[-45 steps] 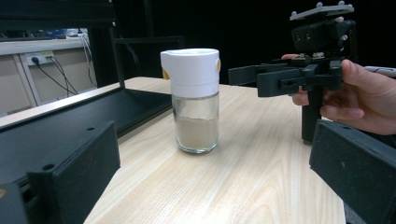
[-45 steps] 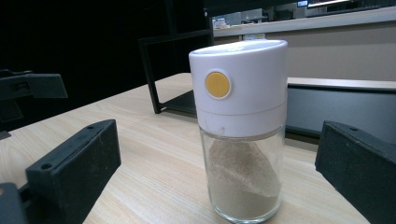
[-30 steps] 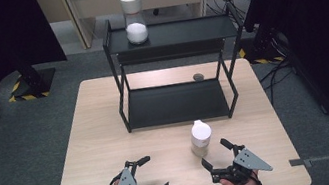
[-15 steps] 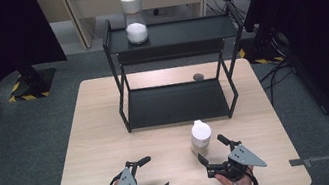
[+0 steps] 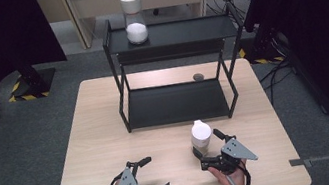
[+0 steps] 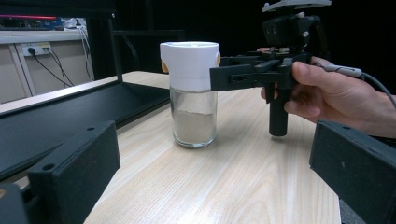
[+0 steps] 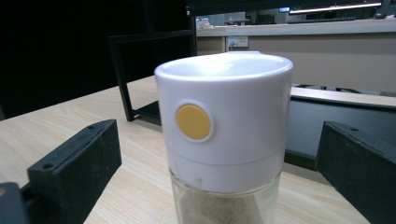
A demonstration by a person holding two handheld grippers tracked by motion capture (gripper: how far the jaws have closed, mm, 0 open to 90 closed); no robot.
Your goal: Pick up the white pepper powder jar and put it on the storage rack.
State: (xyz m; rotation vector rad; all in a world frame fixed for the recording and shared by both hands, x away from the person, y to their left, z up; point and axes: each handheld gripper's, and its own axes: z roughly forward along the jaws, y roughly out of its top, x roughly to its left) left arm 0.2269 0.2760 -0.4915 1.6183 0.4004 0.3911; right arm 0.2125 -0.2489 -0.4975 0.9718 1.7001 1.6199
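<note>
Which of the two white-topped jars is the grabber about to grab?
The jar on the table, between the open jaws of the right gripper. It holds tan powder; the jar on the shelf holds white powder.

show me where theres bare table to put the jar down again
Bare wood runs along the table's left side, between its edge and the black rack, and in front between the left gripper and the jar. It is crowded where the right gripper, jaws open, flanks the jar.

High view looks down on the table (image 5: 108, 132); both gripper views, low, share the jar (image 6: 194, 93).
</note>
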